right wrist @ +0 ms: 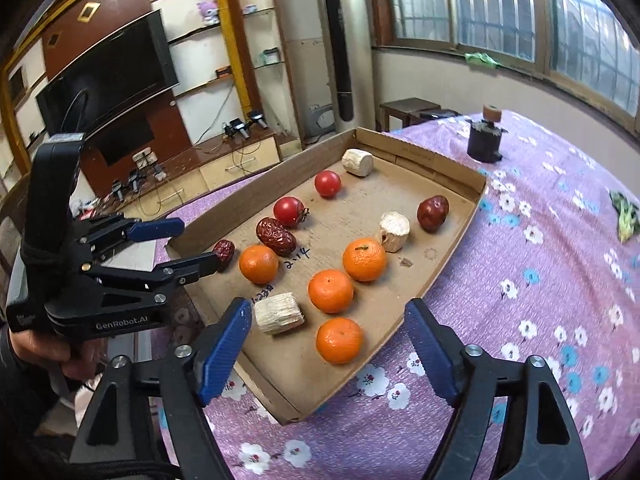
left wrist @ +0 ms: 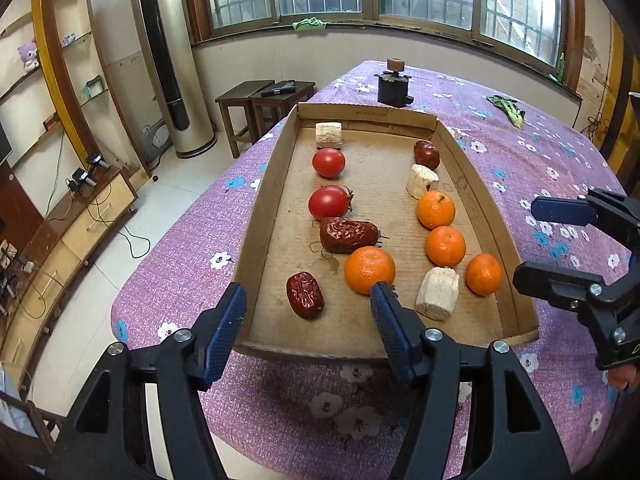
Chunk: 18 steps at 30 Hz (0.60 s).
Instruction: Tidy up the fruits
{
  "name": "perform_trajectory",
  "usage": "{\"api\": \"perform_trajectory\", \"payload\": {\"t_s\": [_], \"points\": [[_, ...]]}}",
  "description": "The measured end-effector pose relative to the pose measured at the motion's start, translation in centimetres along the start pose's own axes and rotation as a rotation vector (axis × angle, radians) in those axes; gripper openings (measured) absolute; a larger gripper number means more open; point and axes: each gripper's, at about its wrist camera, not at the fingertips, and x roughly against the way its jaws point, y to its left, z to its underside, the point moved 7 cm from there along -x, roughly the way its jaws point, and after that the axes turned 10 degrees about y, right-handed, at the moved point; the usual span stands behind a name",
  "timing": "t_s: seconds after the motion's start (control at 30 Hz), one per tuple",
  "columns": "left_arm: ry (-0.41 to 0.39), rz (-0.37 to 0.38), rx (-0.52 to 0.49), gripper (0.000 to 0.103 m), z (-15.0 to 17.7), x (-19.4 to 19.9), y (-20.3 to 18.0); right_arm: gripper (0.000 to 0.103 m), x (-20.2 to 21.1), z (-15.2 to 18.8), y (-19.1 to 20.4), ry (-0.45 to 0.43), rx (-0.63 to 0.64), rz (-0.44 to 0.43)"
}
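Observation:
A shallow cardboard tray point(left wrist: 448, 132) point(right wrist: 452, 224) lies on the purple flowered table. In it are several oranges point(left wrist: 369, 269) point(right wrist: 338, 340), two tomatoes point(left wrist: 328, 201) point(right wrist: 289, 211), three red dates point(left wrist: 348, 234) point(right wrist: 276, 235) and three pale corn-cob pieces point(left wrist: 437, 293) point(right wrist: 279, 313). My left gripper point(left wrist: 308, 312) point(right wrist: 188, 246) is open and empty, above the tray's near left corner by a date point(left wrist: 305, 294). My right gripper point(right wrist: 328, 348) point(left wrist: 536, 244) is open and empty, above the tray's near right edge by the nearest orange.
A dark holder with a brown spool point(left wrist: 394, 84) point(right wrist: 485, 136) stands on the table beyond the tray. A green leafy bit point(left wrist: 508, 110) point(right wrist: 624, 216) lies at the far right. Wooden stools point(left wrist: 264, 104) stand off the table's far left.

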Motion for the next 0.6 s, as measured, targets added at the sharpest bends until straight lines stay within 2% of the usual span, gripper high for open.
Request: {"api": "perform_trajectory", "payload": {"t_s": [0.2,0.3,0.43,0.53,0.6], "points": [[-0.022,-0.004,-0.019,0.066,0.2,0.9,-0.5,0.083,-0.4,0.7,0.9,0.018,0.089,0.006],[-0.040,-0.006,-0.028,0.071,0.3,1.4,-0.7,0.083,-0.4,0.8,1.0,0.020,0.107,0.005],[-0.077,-0.018,-0.048,0.072,0.3,2.4,-1.2,0.084,-0.1,0.9,0.7,0.015,0.115,0.001],[-0.095,-0.024,-0.059,0.083,0.5,3.0,-1.5,0.086,0.3,0.7,0.4,0.005,0.120,-0.006],[-0.103,-0.025,-0.059,0.083,0.6,3.3,-1.6,0.086,0.6,0.6,0.3,0.000,0.127,-0.016]]}}
